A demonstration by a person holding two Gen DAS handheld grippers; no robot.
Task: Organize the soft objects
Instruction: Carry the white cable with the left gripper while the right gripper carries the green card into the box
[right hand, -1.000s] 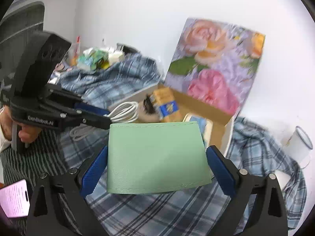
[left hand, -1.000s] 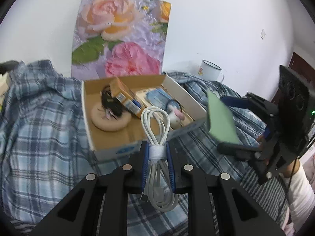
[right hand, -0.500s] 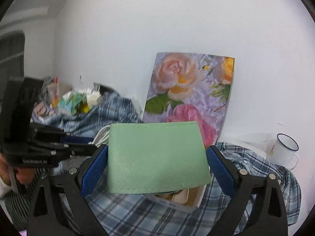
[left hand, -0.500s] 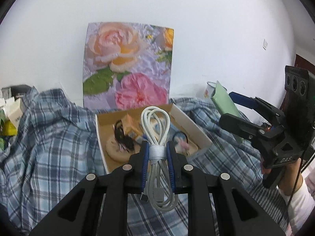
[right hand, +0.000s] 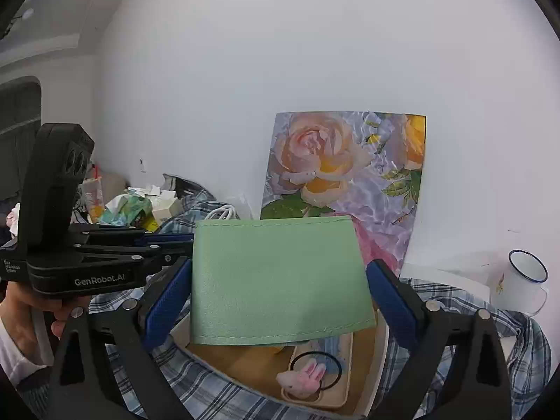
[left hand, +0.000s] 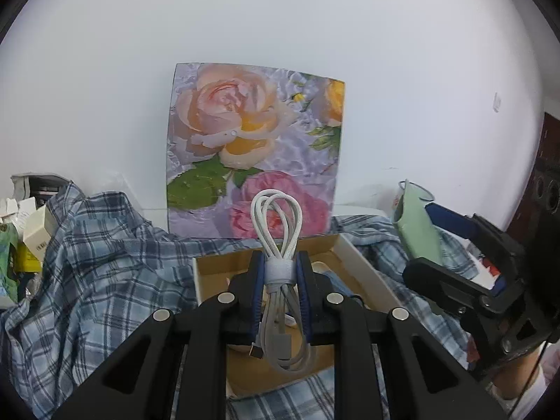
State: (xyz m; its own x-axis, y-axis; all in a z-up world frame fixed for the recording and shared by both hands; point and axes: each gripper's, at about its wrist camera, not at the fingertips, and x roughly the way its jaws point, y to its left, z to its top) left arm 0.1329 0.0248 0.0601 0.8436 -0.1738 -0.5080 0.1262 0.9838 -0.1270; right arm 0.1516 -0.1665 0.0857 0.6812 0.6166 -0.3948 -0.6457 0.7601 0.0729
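White cable and green pouch, one per gripper, held above one cardboard box.

Left gripper [left hand: 279,292] is clenched on a single coiled white cable [left hand: 278,245], gripped at its band, upright over the box [left hand: 364,266]. Right gripper [right hand: 280,301] clamps one flat green pouch [right hand: 276,280] between its two blue pads [right hand: 164,304], above the same box, where one pink bunny hair tie [right hand: 308,376] lies. One rose picture [left hand: 255,150] leans on the wall; one white mug [right hand: 521,281] stands to the right on plaid cloth [left hand: 98,262].
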